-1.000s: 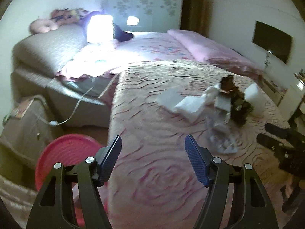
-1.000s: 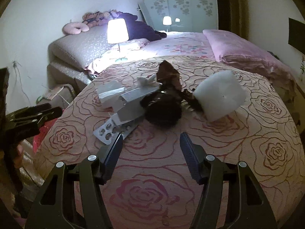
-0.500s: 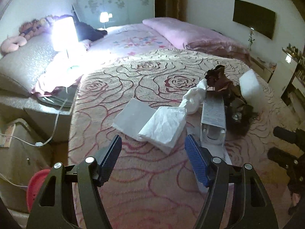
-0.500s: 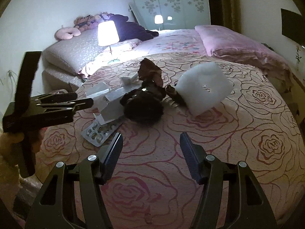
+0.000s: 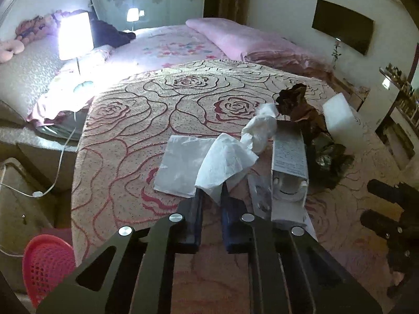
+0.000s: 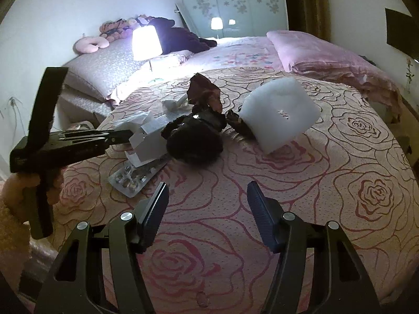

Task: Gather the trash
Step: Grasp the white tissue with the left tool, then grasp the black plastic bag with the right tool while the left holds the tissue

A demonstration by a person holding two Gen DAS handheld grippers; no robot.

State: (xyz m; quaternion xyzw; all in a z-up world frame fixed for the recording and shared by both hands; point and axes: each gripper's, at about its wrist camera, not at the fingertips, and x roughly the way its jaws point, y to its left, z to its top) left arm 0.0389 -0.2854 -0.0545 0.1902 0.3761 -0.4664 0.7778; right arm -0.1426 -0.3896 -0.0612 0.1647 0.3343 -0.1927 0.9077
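Note:
A heap of trash lies on the rose-patterned bedspread (image 5: 162, 96). My left gripper (image 5: 210, 193) has its jaws closing down on the near corner of a white tissue (image 5: 225, 162), and the pads press on it. Under the tissue lies a flat white sheet (image 5: 175, 167). To the right are a twisted white paper (image 5: 259, 128), a white carton (image 5: 288, 157), dark crumpled wrappers (image 5: 296, 102) and a white foam block (image 6: 280, 112). A blister pack (image 6: 133, 178) lies near my right gripper (image 6: 207, 201), which stands open over bare bedspread, short of the dark lump (image 6: 193, 141).
A red perforated basket (image 5: 44, 264) stands on the floor at the bed's left corner. A lit lamp (image 5: 76, 35) and a white cable (image 5: 60, 162) are on the left. Pink bedding (image 5: 251, 39) lies behind. A hand (image 6: 15, 191) holds the left gripper's handle.
My left gripper swung from the bed's corner toward the trash heap, then shut on the tissue's corner. The right gripper stayed open and barely moved.

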